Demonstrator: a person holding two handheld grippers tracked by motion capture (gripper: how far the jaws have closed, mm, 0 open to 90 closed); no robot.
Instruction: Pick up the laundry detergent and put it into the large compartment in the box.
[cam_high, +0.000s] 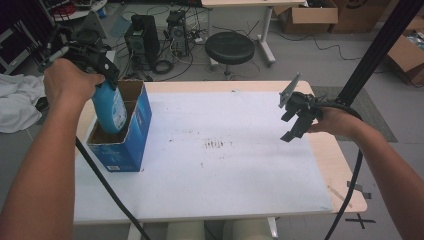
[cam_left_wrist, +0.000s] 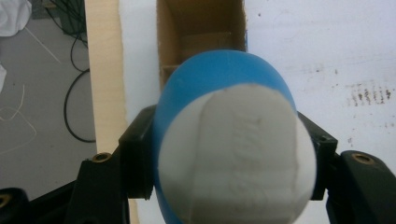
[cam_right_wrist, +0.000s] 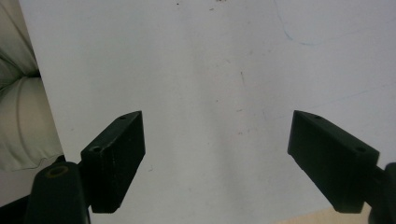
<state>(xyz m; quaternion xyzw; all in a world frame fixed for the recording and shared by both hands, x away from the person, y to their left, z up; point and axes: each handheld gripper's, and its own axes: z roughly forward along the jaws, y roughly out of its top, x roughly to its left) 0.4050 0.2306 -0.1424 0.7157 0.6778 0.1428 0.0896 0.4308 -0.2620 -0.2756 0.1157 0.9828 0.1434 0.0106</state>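
A blue bottle (cam_high: 110, 109) with a white cap (cam_left_wrist: 236, 156) hangs upright, its lower end inside the open blue cardboard box (cam_high: 131, 145) at the table's left. My left gripper (cam_high: 102, 72) is shut on the bottle near its top, a jaw on each side of it in the left gripper view. The box's brown inside and a divider (cam_left_wrist: 201, 39) lie straight below the bottle. My right gripper (cam_high: 295, 117) hovers above the table's right side, open, with only the white table sheet (cam_right_wrist: 210, 93) between its jaws.
The white sheet (cam_high: 225, 160) covers most of the wooden table, with dark smudges (cam_high: 214, 144) near its middle. A black stool (cam_high: 229, 47), computer towers (cam_high: 142, 40) and cables stand beyond the far edge. A black post (cam_high: 375, 50) rises at the right.
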